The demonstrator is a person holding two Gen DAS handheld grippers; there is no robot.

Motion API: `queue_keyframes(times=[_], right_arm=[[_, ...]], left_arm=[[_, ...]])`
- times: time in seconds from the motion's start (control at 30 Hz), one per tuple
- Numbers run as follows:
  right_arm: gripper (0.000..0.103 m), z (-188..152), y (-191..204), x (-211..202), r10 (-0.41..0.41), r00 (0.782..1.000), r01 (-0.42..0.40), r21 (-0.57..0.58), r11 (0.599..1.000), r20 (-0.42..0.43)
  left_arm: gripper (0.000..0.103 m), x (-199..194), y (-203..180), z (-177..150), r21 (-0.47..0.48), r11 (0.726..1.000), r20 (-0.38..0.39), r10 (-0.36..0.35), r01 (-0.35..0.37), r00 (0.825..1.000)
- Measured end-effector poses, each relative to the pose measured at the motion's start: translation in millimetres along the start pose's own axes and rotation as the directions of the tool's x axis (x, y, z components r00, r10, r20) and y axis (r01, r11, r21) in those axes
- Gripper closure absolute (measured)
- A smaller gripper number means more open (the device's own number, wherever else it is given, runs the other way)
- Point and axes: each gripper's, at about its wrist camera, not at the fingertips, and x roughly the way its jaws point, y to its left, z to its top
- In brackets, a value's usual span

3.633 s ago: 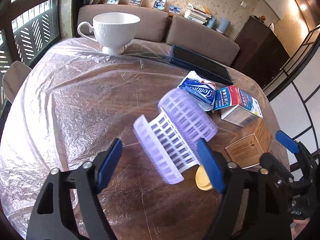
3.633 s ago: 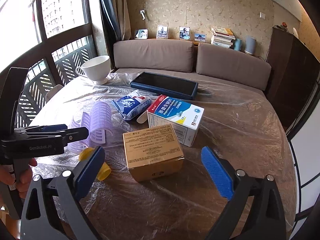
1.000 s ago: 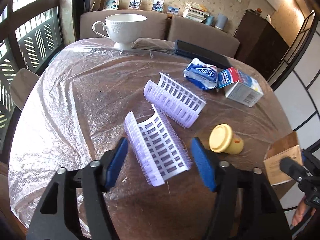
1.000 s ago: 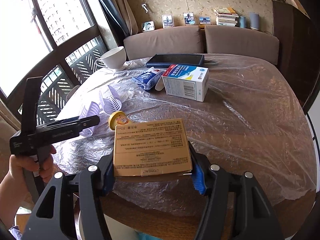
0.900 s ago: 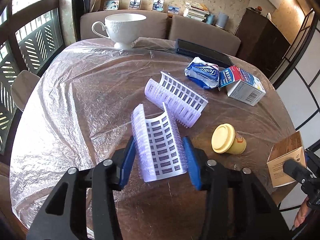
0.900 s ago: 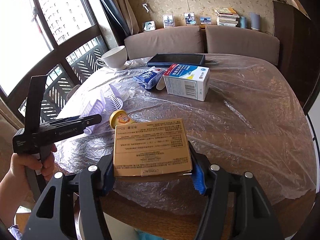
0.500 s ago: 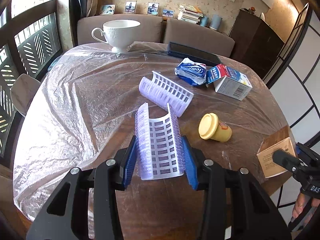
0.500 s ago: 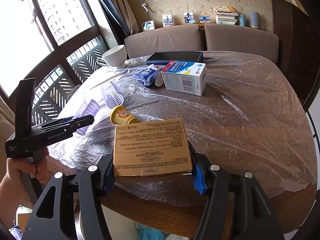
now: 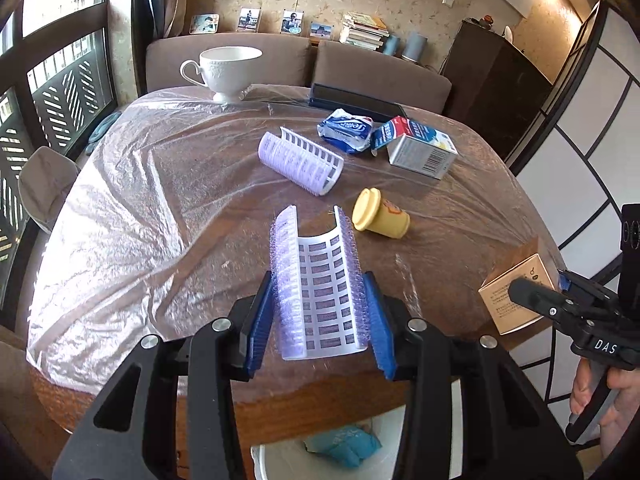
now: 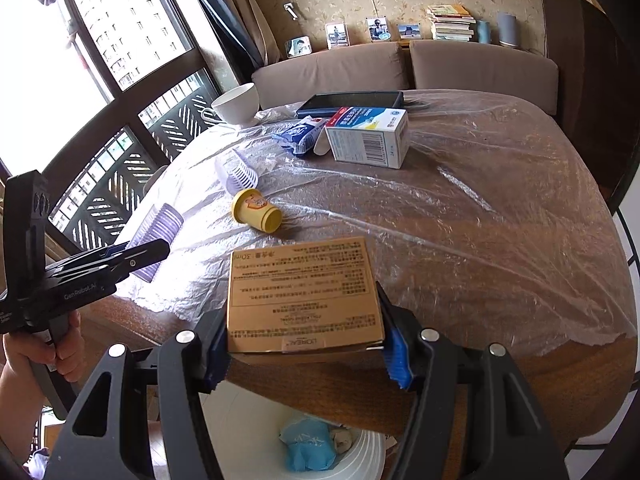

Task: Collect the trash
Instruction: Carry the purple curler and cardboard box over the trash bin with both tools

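Observation:
My left gripper (image 9: 318, 320) is shut on a purple hair-roller half (image 9: 318, 280), held above the table's near edge. My right gripper (image 10: 304, 344) is shut on a tan cardboard box (image 10: 302, 292), also at the near edge. A white trash bin (image 10: 368, 452) with blue waste inside stands on the floor below both grippers; it also shows in the left wrist view (image 9: 272, 460). On the table lie a second purple roller half (image 9: 300, 160), a yellow cup (image 9: 380, 220) on its side, a blue tissue pack (image 9: 346, 130) and a blue-and-white carton (image 9: 420, 148).
The round wooden table (image 10: 520, 380) is covered with crinkled plastic film. A white teacup (image 9: 228, 68) and a dark tablet (image 9: 356, 100) sit at the far side. A brown sofa (image 9: 376, 68) runs behind. A grey chair (image 9: 44, 184) stands at the left.
Both grippers have pulled back toward the table's near edge with their loads. The trash bin has come into view below them. The left gripper closed fully on the roller half.

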Motion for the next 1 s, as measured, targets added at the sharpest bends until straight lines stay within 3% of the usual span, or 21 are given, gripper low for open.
queue_keyframes(times=[0.53,1.0], right_arm=[[0.043,-36.4,8.5,-22.9,0.033,0.999,-0.034,-0.016,0.999,-0.038],[0.043,-68.2,15.9,-29.2,0.056,0.993,-0.061,-0.050,0.997,-0.099]], left_arm=[[0.059,-13.6,-29.3,-36.1,0.044,0.998,-0.037,-0.039,0.040,0.999],[0.059,-19.3,-52.9,-67.2,0.138,0.990,-0.077,-0.025,0.036,0.997]])
